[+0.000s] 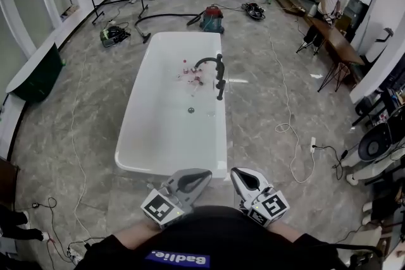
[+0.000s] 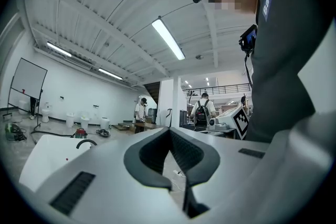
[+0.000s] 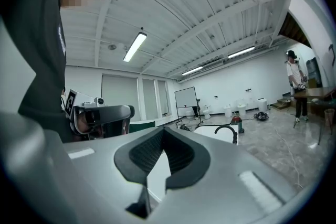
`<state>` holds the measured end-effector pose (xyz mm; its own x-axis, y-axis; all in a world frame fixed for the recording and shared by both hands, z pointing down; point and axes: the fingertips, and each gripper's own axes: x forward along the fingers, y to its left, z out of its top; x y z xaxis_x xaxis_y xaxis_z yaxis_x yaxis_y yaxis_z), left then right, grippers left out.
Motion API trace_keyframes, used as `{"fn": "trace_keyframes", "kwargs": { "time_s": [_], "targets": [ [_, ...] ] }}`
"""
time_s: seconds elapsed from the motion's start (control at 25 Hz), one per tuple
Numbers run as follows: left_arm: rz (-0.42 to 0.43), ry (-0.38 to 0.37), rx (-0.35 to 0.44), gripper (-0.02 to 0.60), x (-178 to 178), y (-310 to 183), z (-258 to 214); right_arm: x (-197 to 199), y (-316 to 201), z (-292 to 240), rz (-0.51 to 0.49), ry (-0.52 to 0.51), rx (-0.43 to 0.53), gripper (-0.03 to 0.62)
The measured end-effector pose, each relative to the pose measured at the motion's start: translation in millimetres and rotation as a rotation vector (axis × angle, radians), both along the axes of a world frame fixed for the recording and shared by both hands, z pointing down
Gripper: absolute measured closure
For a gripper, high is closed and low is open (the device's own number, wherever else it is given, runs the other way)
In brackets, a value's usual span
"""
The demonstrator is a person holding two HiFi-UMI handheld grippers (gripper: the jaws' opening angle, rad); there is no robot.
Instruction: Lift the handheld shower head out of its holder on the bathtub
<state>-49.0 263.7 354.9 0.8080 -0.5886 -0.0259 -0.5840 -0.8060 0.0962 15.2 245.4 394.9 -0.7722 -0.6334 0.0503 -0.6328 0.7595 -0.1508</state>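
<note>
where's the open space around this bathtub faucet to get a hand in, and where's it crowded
Bare: the near half of the bathtub, from the drain to the near rim, and the floor beside its faucet-side rim. Crowded: small red items in the basin just left of the black faucet.

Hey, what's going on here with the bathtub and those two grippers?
A person stands at the near end of a white bathtub, holding the left gripper and the right gripper close to the body. Both are shut and hold nothing. The black tap and shower fitting sits on the tub's right rim, well ahead of both grippers and untouched, so nothing has been lifted out yet. Another person is busy at the far right of the room.
</note>
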Motion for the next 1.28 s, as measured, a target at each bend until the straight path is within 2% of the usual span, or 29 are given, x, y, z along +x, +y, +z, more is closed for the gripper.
{"fn": "trace_keyframes", "kwargs": {
  "time_s": [0.36, 0.92, 1.12, 1.28],
  "targets": [
    [0.012, -0.001, -0.007, 0.577, -61, -106, 10, -62, -100, 11, 0.033, 0.03, -0.032, 0.592],
    [-0.021, -0.003, 0.046, 0.575, -162, -225, 3, -142, -184, 13, 0.101, 0.077, -0.066, 0.592],
    [-0.015, -0.006, 0.025, 0.575, -175, -257, 17, -153, -198, 22, 0.109, 0.103, -0.073, 0.592],
    [-0.007, -0.012, 0.029, 0.574, -171, -274, 20, -146, -210, 28, 0.132, 0.1, -0.082, 0.592]
  ]
}}
